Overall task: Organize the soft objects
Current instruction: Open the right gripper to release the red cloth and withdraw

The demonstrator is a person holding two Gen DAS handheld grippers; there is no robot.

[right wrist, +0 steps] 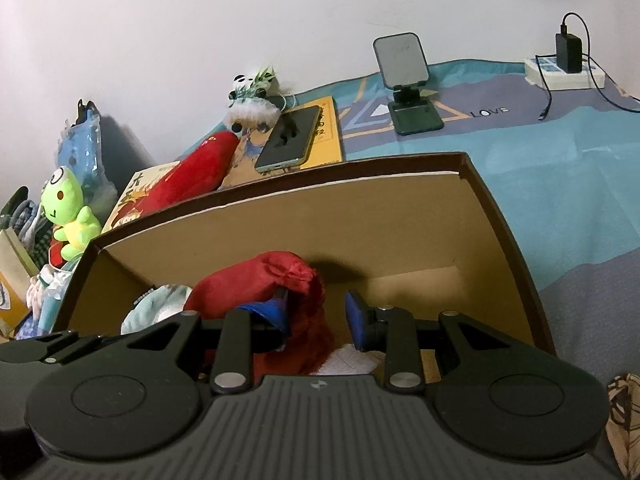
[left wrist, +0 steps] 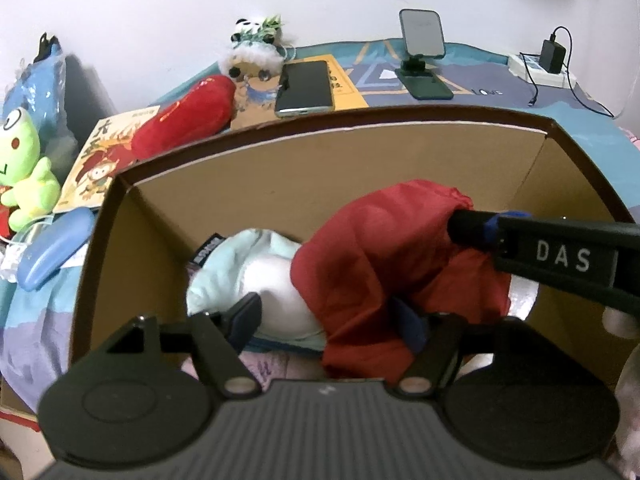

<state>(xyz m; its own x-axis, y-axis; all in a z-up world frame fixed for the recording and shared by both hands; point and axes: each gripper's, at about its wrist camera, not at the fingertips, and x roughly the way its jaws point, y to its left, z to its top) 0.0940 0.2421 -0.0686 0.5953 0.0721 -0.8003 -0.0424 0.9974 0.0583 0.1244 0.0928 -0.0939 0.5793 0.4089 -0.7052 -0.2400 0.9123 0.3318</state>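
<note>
Both tongs are matte black plastic: a ribbed central housing flanked by round discs, linkage arms pinned with silver rivets, and blue-padded fingers (right wrist: pixel 356 322). One finger's side bears white "DAS" lettering (left wrist: pixel 562 258).

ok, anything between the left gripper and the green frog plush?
Yes. The left gripper sits open, low in the cardboard box over the red bag. The box's left wall stands between it and the frog plush, and a blue case lies just outside that wall.
</note>
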